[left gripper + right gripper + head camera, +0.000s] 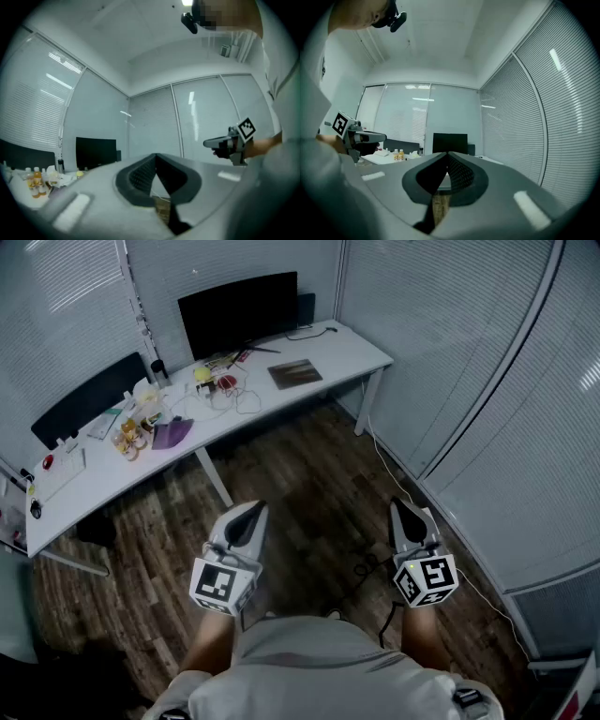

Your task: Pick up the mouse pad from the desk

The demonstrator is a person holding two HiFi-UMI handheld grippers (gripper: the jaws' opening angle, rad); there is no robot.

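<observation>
A person stands on a dark wood floor (309, 474), seen from above, with a gripper in each hand held level and pointing ahead toward a long white tabletop (352, 351) that is well apart from them.

The left gripper (253, 509) has its jaws pressed together with nothing between them. In its own view the closed tips (156, 157) meet in a point. The right gripper (397, 505) is the same: its jaws are together and empty, and the tips (447, 154) meet in its own view. The two grippers are side by side with a gap between them, and each shows in the other's view, the right gripper (230, 143) at the right edge and the left gripper (360, 137) at the left edge.

The mouse pad (294, 373), a dark brownish rectangle, lies flat on the tabletop toward its right end. Neither gripper touches it. Just behind it stands a black monitor (239, 313) against the blinds. Left of the mouse pad lie loose white cables (234, 397), then a purple item (172, 434) and a cluster of small bottles (129, 439). A black chair (89, 399) sits behind the left half of the tabletop.
</observation>
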